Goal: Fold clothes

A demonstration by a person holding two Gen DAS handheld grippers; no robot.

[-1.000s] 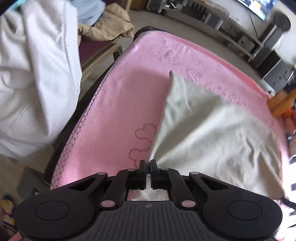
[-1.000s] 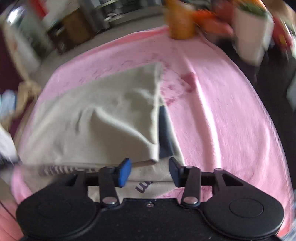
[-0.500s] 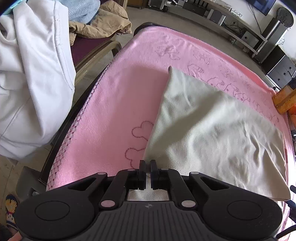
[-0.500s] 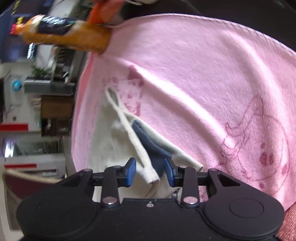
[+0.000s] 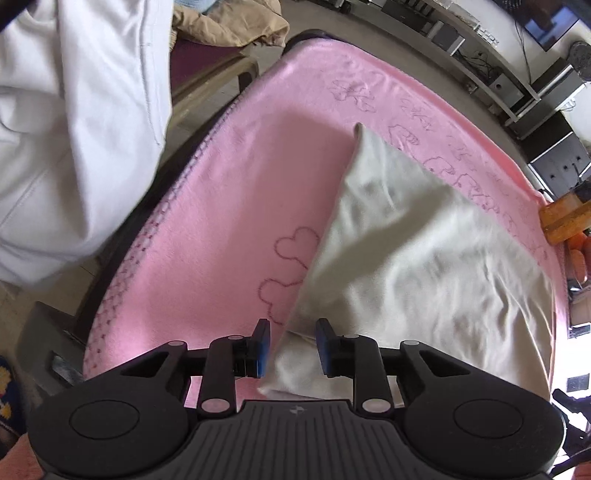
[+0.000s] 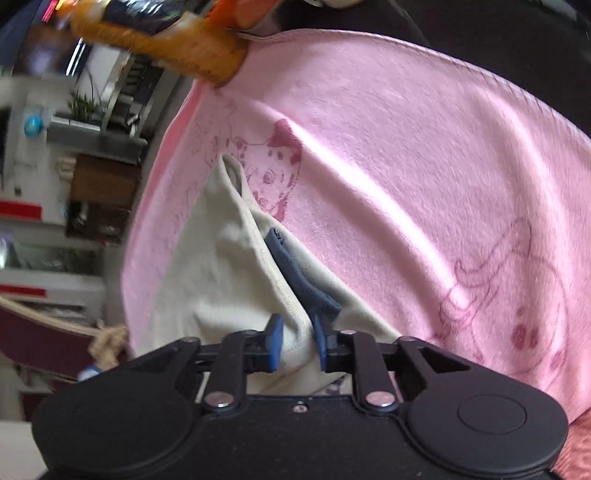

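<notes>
The cream cloth (image 5: 424,258) lies folded on a pink blanket (image 5: 229,206) that covers the desk.

The left tongs (image 5: 291,347) point steeply down at the near corner of the cloth. Their jaws have just been opening. The two blue pads (image 5: 263,349) now stand apart, and the corner of the cloth lies loose between them. The pads do not press on it, so the left tongs have let go.

The right tongs (image 6: 297,345) point down at a slant, and the right wrist view is tipped sideways, so the room at the left edge looks turned over. Their jaws have just been closing. A bunched fold of the cream cloth (image 6: 229,266) stands up between the blue pads (image 6: 275,343). A dark blue strip (image 6: 303,284) of the same garment sits by the right pad. The pads sit right at the fold on both sides, but I cannot tell if they squeeze it tight yet.

In the left wrist view a big white garment (image 5: 74,122) hangs beside the desk on the left. Behind it lies a tan cloth (image 5: 236,26) on a chair. An orange thing (image 6: 155,40) sits at the far edge of the blanket in the right wrist view, and it is blurry.
</notes>
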